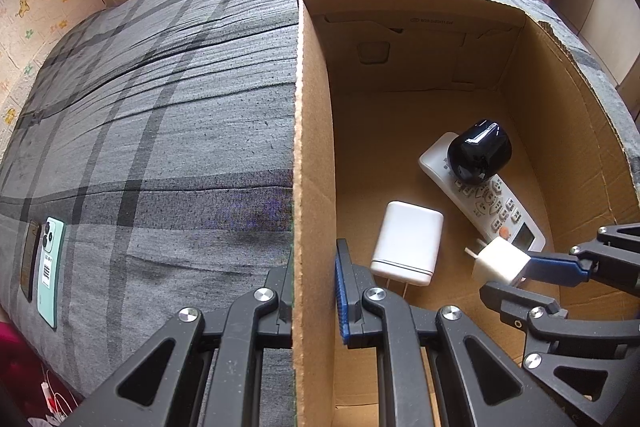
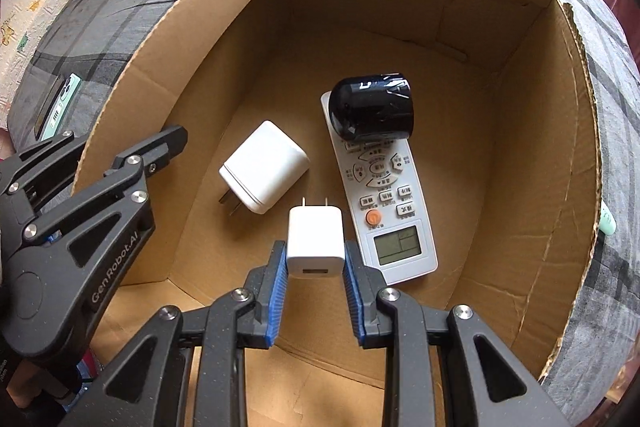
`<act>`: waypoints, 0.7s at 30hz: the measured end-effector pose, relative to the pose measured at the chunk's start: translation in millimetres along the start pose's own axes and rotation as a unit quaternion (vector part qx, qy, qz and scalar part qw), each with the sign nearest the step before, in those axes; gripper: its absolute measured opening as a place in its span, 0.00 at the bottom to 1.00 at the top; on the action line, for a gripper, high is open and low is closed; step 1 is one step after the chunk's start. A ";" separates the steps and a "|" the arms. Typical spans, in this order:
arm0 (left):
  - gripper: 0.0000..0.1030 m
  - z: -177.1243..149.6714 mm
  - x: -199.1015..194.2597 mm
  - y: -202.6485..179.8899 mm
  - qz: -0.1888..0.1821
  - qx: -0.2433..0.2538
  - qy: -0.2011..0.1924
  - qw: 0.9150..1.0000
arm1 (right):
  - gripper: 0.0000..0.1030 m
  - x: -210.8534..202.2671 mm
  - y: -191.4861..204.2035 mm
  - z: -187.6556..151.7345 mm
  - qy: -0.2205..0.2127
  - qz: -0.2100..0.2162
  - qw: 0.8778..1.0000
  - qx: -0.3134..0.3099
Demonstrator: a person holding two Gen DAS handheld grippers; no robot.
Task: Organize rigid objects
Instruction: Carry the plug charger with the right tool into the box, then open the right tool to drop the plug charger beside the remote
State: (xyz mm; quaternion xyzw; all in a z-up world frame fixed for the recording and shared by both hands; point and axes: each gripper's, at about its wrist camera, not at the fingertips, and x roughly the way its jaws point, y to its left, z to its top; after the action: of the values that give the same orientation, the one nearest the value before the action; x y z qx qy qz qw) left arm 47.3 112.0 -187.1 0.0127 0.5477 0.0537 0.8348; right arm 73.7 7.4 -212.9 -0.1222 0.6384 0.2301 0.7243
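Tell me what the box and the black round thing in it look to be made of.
Box: corrugated cardboard, matte brown; fluted cut edges and creases show. Black round thing: probably glossy hard plastic, going by sharp window reflections; glass can't be ruled out.

Left gripper (image 1: pixel 314 287) astride box wall (image 1: pixel 310 147) — clamped

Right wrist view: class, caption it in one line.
Right gripper lowers a small charger into the cardboard box.

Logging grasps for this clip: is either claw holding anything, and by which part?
The right claw grips the small white charger by its two side faces, prongs pointing away. The left claw pinches the cardboard box's wall.
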 end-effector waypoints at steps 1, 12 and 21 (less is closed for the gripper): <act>0.15 -0.1 0.0 0.0 0.000 0.000 0.000 1.000 | 0.28 1.3 0.2 -0.1 0.003 0.000 1.000 -0.001; 0.15 0.3 0.3 0.0 -0.001 0.000 0.000 1.000 | 0.27 6.7 -0.1 2.3 0.009 -0.002 1.000 -0.003; 0.15 0.0 0.6 0.6 0.001 0.000 0.001 1.000 | 0.40 -7.7 0.7 3.2 -0.012 -0.014 1.000 -0.009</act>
State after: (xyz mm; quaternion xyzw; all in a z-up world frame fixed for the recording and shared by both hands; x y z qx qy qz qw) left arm 47.5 112.7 -187.7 0.0134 0.5485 0.0545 0.8343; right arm 75.5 8.2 -204.8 -0.1348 0.6256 0.2268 0.7342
